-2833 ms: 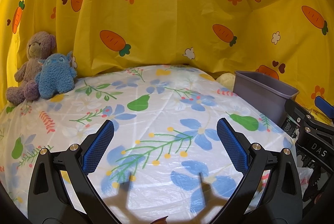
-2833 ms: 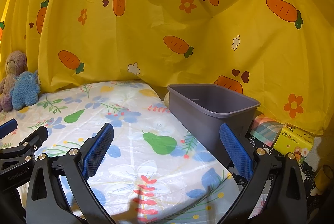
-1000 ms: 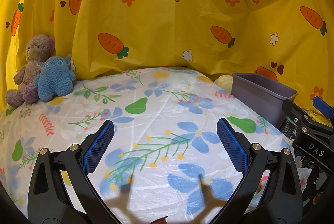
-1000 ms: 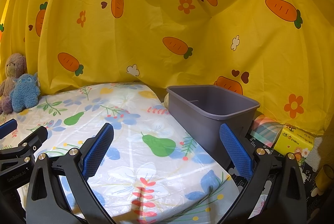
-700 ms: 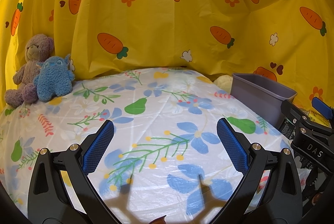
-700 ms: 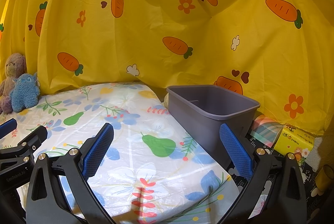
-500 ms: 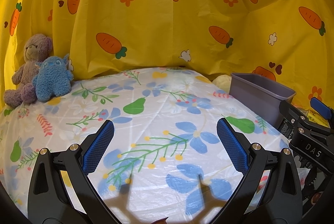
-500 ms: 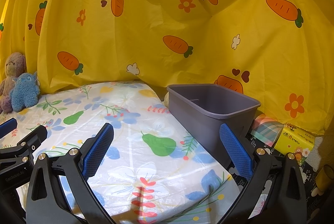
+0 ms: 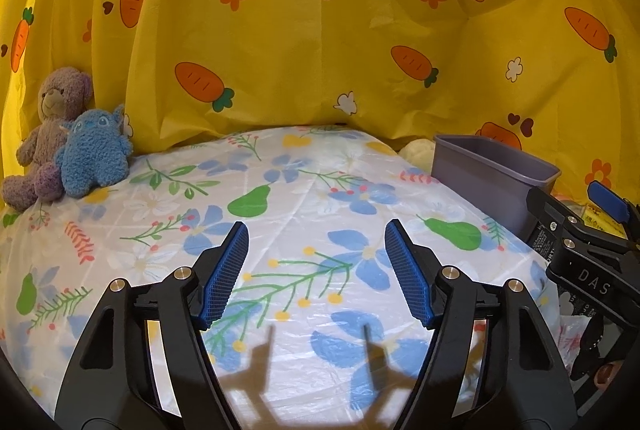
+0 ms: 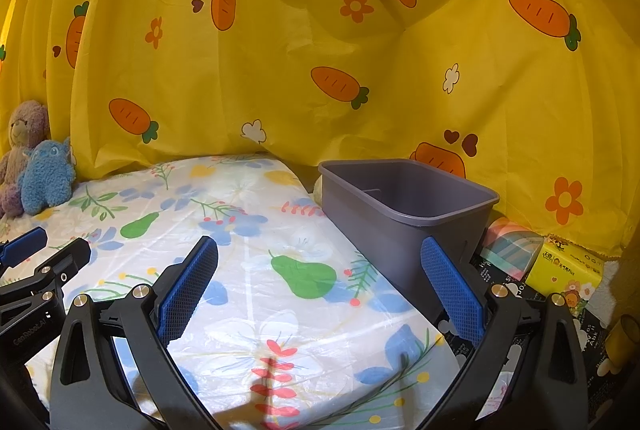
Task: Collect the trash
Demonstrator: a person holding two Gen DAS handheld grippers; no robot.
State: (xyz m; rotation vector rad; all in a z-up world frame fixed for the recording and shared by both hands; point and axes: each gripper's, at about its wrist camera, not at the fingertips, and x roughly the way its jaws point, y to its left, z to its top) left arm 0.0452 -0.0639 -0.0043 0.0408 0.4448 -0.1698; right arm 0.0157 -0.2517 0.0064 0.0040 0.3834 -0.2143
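The grey bin [image 10: 404, 213] is sitting just off the right edge of the table [image 10: 248, 270], open side up, and nothing is showing in the part of its inside that can be seen; in the left wrist view the bin [image 9: 492, 173] is standing at the far right. The right gripper [image 10: 318, 280] is hovering over the flowered plastic cloth [image 9: 304, 213] with its blue-padded fingers [image 10: 188, 286] spread wide and holding nothing, the right finger lining up in front of the bin's near wall. The left gripper [image 9: 316, 268] is hanging over the middle of the table, its jaws partly open and empty, casting a shadow on the cloth below. A yellow tissue pack [image 10: 568, 270] and a striped packet [image 10: 508, 246] are lying to the right of the bin. At the far left corner a purple teddy bear [image 9: 48, 133] and a blue plush toy [image 9: 92, 157] are leaning together against the yellow carrot curtain [image 9: 320, 29].
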